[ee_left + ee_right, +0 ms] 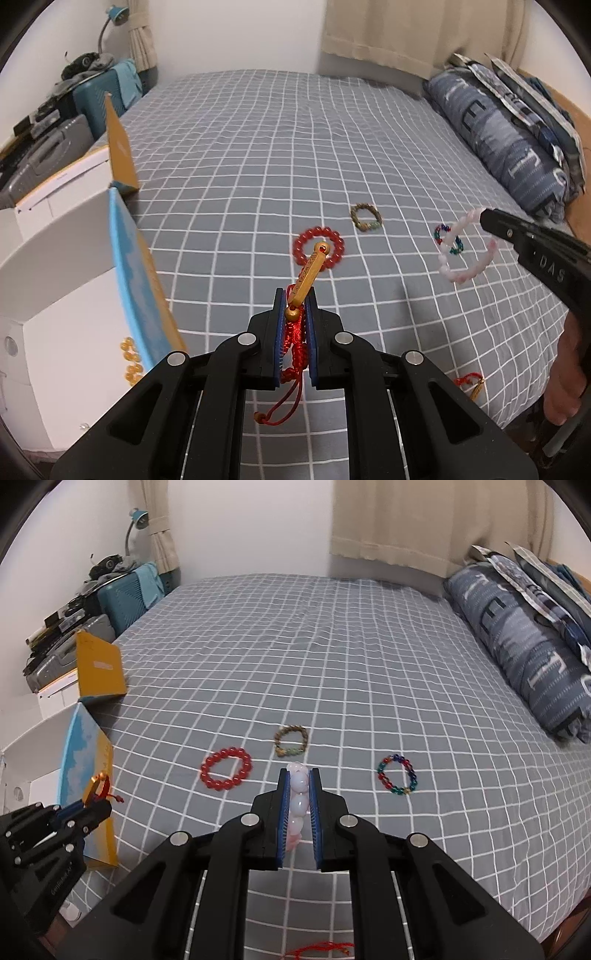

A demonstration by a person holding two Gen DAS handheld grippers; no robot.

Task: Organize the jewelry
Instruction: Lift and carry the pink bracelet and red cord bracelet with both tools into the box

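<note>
My left gripper is shut on a red cord bracelet with a gold bar charm, held above the bed; it also shows in the right wrist view. My right gripper is shut on a pale pink bead bracelet, which hangs from its tip in the left wrist view. On the grey checked bed lie a red bead bracelet, a brown bead bracelet and a multicoloured bead bracelet.
An open box with a blue and yellow lid stands at the bed's left edge, with yellow beads inside. Another red cord bracelet lies near the front edge. Pillows are stacked at the right. Suitcases stand at the far left.
</note>
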